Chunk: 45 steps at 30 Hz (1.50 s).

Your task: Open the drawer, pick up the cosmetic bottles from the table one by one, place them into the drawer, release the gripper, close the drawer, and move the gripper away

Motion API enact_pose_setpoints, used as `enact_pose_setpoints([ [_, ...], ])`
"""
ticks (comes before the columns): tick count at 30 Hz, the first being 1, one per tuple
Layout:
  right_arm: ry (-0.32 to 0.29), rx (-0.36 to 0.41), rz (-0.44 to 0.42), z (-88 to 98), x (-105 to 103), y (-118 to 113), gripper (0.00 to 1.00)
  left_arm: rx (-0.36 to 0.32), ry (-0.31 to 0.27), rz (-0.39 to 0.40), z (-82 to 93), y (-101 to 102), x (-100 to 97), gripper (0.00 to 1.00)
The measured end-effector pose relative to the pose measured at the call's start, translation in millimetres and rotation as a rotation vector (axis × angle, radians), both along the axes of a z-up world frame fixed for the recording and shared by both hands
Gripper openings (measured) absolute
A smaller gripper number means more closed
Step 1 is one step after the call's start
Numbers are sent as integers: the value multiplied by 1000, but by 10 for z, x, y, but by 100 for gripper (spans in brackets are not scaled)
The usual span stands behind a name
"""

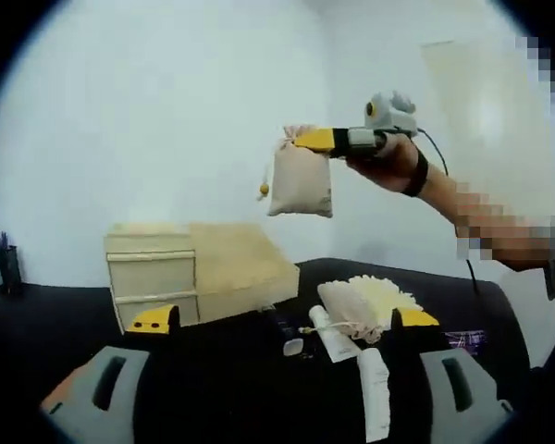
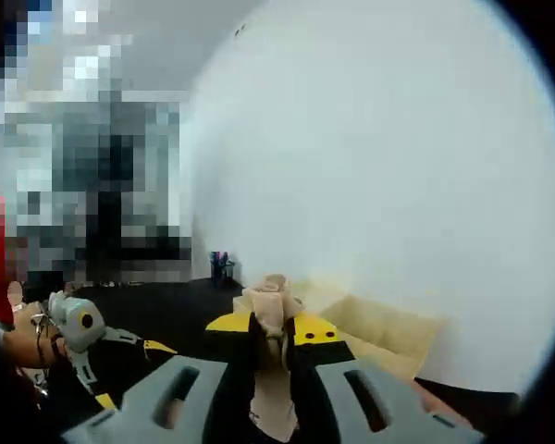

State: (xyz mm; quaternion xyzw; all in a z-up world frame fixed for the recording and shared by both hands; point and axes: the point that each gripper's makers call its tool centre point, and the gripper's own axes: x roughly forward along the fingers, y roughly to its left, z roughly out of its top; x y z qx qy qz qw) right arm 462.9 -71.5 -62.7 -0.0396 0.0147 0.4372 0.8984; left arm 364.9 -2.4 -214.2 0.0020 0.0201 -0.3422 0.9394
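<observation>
High above the table, my right gripper (image 1: 313,141) (image 2: 271,329) is shut on the neck of a beige cloth pouch (image 1: 301,182) (image 2: 274,307), which hangs from its yellow tips. My left gripper (image 1: 284,320) (image 2: 129,374) is open and holds nothing, low over the black table (image 1: 213,370). Beyond its jaws lie a dark bottle (image 1: 283,331), a white tube (image 1: 333,335) and a second white tube (image 1: 375,396). The wooden drawer box (image 1: 196,268) (image 2: 388,333) stands behind them with its drawers shut.
A cream drawstring bag (image 1: 363,300) lies on the table right of the tubes, with a small purple item (image 1: 467,340) beyond it. A pen holder (image 1: 4,264) (image 2: 220,266) stands far off by the white wall. A person's hand (image 1: 398,165) holds the right gripper.
</observation>
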Motion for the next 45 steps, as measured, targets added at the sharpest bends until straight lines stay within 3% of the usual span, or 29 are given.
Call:
enact_pose_setpoints([
  [5,-38,6,-20,21,321,-85,10,57,35,28,-13,-76,184,85],
  [8,-48,18,-33,33,513,-152,10,20,52,22,-43,-113,250,86],
  [10,-87,-9,-66,19,652,-219,10,-2,117,68,-188,-82,301,84],
  [13,-92,-14,-85,-24,895,-294,10,-17,95,52,-259,-131,266,83],
  [16,-101,-15,-67,-88,1029,-276,10,77,100,34,-387,-128,228,83],
  [17,-105,-22,-65,-123,1101,-258,10,81,76,43,-358,-116,225,82],
  [21,-116,-37,-64,-192,1332,-204,10,-4,89,11,-291,-140,132,79],
  [23,-136,-63,-75,-249,1427,-166,10,-92,90,30,-228,-139,88,76],
  [26,-162,-68,-76,-316,1456,-71,10,-77,72,25,-228,-145,64,75],
  [30,-180,-125,-98,-374,1568,-17,10,-70,105,27,-328,-106,138,75],
  [35,-176,-137,-116,-355,1739,-24,10,-36,118,28,-415,-86,168,74],
  [39,-194,-231,-162,-478,1990,-65,10,-44,133,38,-433,-41,268,72],
  [45,-211,-327,-219,-652,2309,-208,10,-63,139,44,-443,-29,234,71],
])
